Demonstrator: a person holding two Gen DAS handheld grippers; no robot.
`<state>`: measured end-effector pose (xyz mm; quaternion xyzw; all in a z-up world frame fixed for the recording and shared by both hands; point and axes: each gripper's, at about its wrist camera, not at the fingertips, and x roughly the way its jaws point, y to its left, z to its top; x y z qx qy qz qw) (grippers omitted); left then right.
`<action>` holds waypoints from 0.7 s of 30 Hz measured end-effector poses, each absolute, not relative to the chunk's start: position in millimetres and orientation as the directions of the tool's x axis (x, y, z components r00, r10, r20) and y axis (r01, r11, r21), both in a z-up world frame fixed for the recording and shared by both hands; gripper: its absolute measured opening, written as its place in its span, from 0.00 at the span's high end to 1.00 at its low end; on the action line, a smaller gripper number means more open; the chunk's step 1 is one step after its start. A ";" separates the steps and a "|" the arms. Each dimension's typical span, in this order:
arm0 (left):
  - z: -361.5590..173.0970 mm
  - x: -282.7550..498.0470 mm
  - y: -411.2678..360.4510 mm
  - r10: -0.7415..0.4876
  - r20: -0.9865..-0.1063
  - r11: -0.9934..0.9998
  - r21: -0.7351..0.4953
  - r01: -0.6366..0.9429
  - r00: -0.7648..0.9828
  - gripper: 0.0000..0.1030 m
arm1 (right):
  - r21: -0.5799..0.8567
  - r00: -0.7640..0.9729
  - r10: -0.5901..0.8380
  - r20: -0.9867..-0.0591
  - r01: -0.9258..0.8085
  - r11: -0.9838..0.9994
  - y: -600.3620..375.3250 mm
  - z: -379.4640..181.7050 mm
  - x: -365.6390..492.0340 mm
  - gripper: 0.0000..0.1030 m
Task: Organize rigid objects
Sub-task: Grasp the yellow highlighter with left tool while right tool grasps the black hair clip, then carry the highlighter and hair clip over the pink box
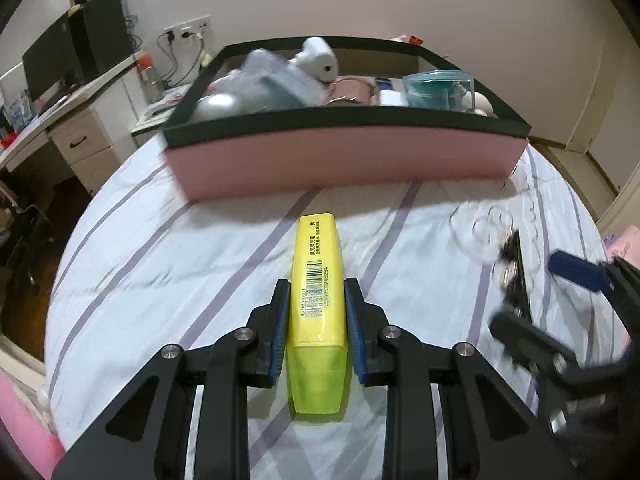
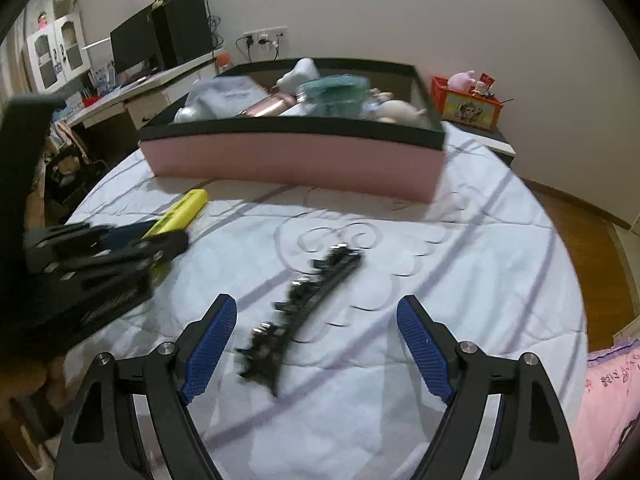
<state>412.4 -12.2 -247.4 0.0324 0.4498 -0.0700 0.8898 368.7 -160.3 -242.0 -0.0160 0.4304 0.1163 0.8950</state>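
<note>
My left gripper [image 1: 318, 300] is shut on a yellow highlighter [image 1: 317, 280] with a barcode label, its blue pads pressed on both sides; it shows from the side in the right wrist view [image 2: 180, 210]. My right gripper [image 2: 316, 320] is open and empty, its fingers on either side of a black studded strip [image 2: 304, 308] that lies on the striped bedsheet; the strip also shows in the left wrist view [image 1: 514, 276]. A pink box with a black rim [image 1: 344, 156] stands beyond, full of several items; it also appears in the right wrist view [image 2: 292, 160].
The box holds a teal round container [image 1: 438, 88], a white toy [image 1: 320, 58] and a pink bottle [image 2: 268, 106]. A desk with monitor [image 1: 52, 64] stands at the left. A red basket [image 2: 466, 102] sits on a side table at the right. The bed edge drops to a wooden floor.
</note>
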 end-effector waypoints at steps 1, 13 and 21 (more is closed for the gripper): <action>-247.7 407.8 -8.9 -0.095 -0.805 0.988 -0.004 0.155 0.586 0.74 | 0.067 0.599 0.193 -0.777 -0.226 0.972 -155.9 -243.8 370.0 0.19; -252.7 390.0 7.8 -0.120 -0.787 0.989 -0.039 0.146 0.605 0.71 | 0.066 0.602 0.174 -0.779 -0.198 0.978 -167.3 -248.4 374.3 0.77; -245.6 382.1 17.4 -0.179 -0.752 0.983 -0.105 0.152 0.634 0.74 | 0.142 0.622 0.260 -0.739 -0.234 0.962 -175.0 -243.0 372.1 0.81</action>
